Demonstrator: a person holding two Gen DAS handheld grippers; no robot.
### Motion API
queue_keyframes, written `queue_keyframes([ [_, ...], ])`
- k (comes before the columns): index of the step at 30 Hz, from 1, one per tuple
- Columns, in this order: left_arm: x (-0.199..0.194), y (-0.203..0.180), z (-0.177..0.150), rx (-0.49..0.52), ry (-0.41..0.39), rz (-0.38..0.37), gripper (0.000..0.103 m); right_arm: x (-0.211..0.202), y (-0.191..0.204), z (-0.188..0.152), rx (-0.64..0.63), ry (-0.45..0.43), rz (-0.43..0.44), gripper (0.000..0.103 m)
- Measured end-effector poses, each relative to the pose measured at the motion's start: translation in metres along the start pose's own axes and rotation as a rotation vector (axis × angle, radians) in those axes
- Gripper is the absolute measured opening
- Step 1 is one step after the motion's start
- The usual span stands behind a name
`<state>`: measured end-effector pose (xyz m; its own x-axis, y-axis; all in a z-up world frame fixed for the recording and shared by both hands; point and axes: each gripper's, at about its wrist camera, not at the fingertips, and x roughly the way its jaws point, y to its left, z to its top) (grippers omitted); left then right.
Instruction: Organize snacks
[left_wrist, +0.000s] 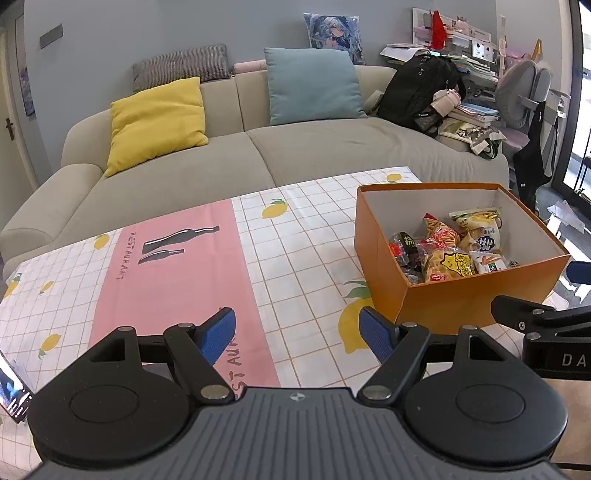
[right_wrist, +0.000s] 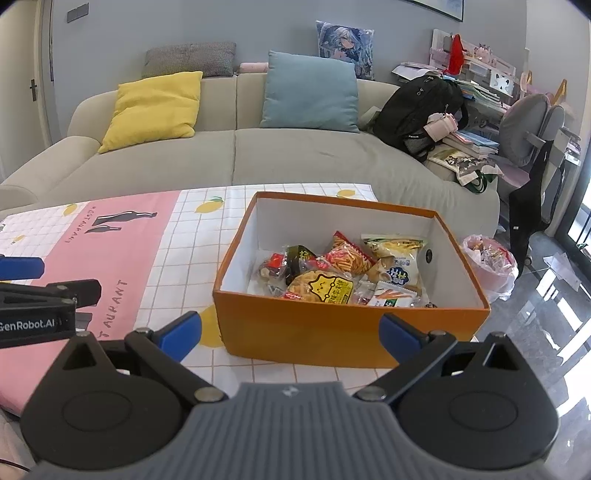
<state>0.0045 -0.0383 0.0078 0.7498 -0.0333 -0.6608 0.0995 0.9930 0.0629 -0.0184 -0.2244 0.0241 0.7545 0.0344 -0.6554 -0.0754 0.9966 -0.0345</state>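
Observation:
An open orange box (left_wrist: 476, 295) (right_wrist: 332, 332) stands at the right end of the table. Inside lie several snack packets: a yellow crisp bag (left_wrist: 447, 266) (right_wrist: 321, 288), a red stick-snack bag (left_wrist: 439, 232) (right_wrist: 349, 256), a white and yellow packet (left_wrist: 480, 229) (right_wrist: 399, 262) and a dark packet (right_wrist: 299, 258). My left gripper (left_wrist: 299, 332) hovers open over the cloth left of the box, with nothing between its blue fingers. My right gripper (right_wrist: 290, 334) stands open in front of the box's near wall, empty. Each gripper shows at the edge of the other's view.
The table wears a lemon-print checked cloth (left_wrist: 295, 240) with a pink band (left_wrist: 177, 266). Behind it is a beige sofa (left_wrist: 258, 147) with yellow and blue cushions and a black backpack (left_wrist: 421, 92). A pink bin bag (right_wrist: 487, 262) sits on the floor to the right. A phone (left_wrist: 13, 387) lies at the left edge.

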Motion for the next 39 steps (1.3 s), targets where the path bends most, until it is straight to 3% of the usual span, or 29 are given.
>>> queue_keyframes([
  [39, -0.0011, 0.0008, 0.0000, -0.039, 0.016, 0.002, 0.089, -0.0010, 0.0040, 0.0001, 0.016, 0.003, 0.014, 0.100],
])
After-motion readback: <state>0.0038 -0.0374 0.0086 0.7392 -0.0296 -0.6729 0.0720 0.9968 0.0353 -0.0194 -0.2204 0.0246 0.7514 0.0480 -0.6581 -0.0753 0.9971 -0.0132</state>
